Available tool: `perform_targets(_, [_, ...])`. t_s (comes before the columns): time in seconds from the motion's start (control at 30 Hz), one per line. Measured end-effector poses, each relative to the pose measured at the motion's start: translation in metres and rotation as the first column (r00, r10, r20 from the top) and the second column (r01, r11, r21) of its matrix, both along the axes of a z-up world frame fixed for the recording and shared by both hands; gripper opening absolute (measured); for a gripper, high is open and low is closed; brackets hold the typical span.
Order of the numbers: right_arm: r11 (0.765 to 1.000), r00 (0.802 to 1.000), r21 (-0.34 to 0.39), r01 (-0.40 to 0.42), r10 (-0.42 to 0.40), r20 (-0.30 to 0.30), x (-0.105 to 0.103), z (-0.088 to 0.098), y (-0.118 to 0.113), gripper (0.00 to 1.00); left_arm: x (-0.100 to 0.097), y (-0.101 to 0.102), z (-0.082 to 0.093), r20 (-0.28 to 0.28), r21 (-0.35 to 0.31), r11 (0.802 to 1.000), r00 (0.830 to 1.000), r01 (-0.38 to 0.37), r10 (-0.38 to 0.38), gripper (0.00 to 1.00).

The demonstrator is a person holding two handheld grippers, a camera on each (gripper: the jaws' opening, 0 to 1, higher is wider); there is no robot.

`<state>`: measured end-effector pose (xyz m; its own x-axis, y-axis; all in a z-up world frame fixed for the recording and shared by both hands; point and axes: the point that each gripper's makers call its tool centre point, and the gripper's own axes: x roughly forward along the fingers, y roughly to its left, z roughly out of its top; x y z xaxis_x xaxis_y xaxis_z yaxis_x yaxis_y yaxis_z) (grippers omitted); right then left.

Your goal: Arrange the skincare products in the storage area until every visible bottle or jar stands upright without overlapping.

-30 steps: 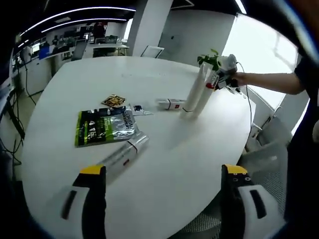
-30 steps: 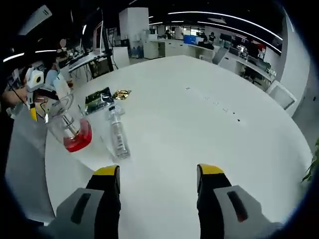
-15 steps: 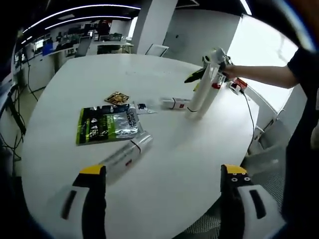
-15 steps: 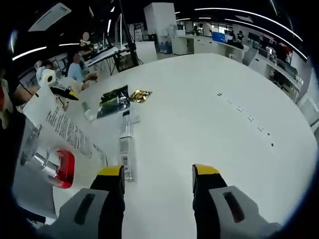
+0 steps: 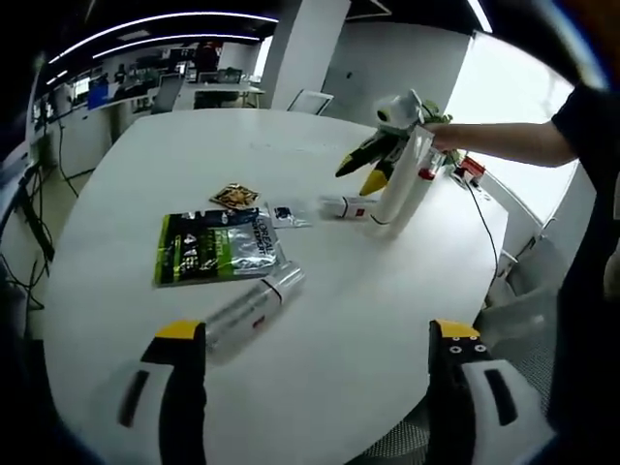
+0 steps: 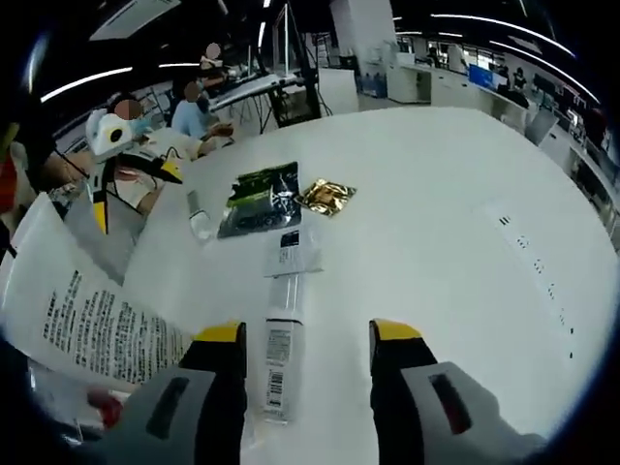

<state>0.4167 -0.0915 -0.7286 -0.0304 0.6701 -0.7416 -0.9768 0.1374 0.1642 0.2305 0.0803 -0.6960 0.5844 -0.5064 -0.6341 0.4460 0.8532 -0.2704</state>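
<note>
A tall white tube (image 5: 405, 179) is seen upright on the desk (image 5: 339, 320) beside the right hand-held gripper (image 5: 363, 167). Both hand-held grippers are held released; the left hand-held gripper (image 5: 315, 339) is poised over a lying tube (image 5: 254, 302).

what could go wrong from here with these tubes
The tall white tube stands tilted, not upright, with the right gripper close beside it, so a nudge may topple it. It could land on the small tube lying at its base. The silver tube lies near the table edge and might roll off.
</note>
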Motion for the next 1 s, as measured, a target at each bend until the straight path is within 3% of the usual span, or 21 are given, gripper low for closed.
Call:
perform_targets(0.23, [0.998,0.999,-0.048,-0.051,0.050,-0.020,-0.002,-0.022,0.001,0.45,-0.003,0.009,-0.004,-0.011,0.005,1.000,1.000,-0.020,0.020,0.92])
perform_targets(0.47, [0.995,0.998,-0.075,-0.060,0.060,-0.012,0.003,-0.030,0.000,0.42,0.000,0.008,-0.003,-0.006,0.005,1.000,1.000,-0.020,0.020,0.92])
perform_targets(0.63, [0.993,0.997,-0.092,-0.075,0.077,0.026,0.012,-0.027,0.000,0.34,0.002,0.009,-0.004,-0.009,0.004,1.000,1.000,-0.018,0.018,0.92])
perform_targets(0.73, [0.981,0.990,-0.165,-0.103,0.118,0.078,0.021,-0.034,-0.010,0.26,0.004,0.007,-0.003,-0.005,0.001,1.000,1.000,-0.015,0.015,0.92])
perform_targets(1.0, [0.967,0.976,-0.197,-0.161,0.185,0.111,0.021,-0.039,-0.003,0.23,0.005,0.007,-0.006,-0.010,0.006,1.000,1.000,-0.012,0.012,0.91])
